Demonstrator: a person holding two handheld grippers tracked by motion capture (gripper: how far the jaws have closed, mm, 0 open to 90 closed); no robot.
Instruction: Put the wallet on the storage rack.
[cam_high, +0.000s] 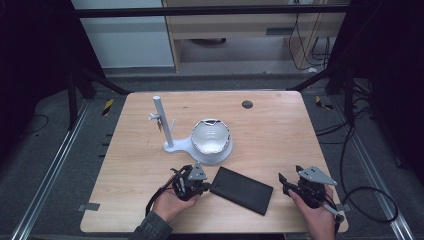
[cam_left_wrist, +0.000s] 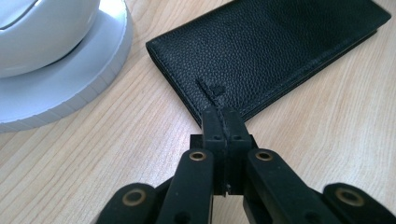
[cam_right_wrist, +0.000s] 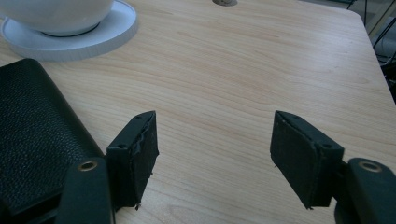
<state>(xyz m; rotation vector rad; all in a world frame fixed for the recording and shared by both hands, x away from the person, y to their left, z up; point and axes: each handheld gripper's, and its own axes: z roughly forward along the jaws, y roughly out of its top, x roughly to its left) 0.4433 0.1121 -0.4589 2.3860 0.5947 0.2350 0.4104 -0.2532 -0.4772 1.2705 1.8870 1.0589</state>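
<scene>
A black leather wallet (cam_high: 242, 190) lies flat near the table's front edge, between my two grippers. My left gripper (cam_high: 205, 186) is shut, jaws pressed together, and its tips (cam_left_wrist: 222, 116) rest at the wallet's (cam_left_wrist: 271, 51) near edge; I see nothing between them. To the wallet's right, my right gripper (cam_high: 284, 184) stands open over bare wood (cam_right_wrist: 215, 149), with the wallet (cam_right_wrist: 32, 135) just beside its left jaw.
A white bowl (cam_high: 211, 137) sits on a round white base (cam_high: 220, 156) with an upright pole (cam_high: 162, 120) behind the wallet. A dark round grommet (cam_high: 247, 104) marks the far table. Cables trail off the table's right side (cam_high: 370, 200).
</scene>
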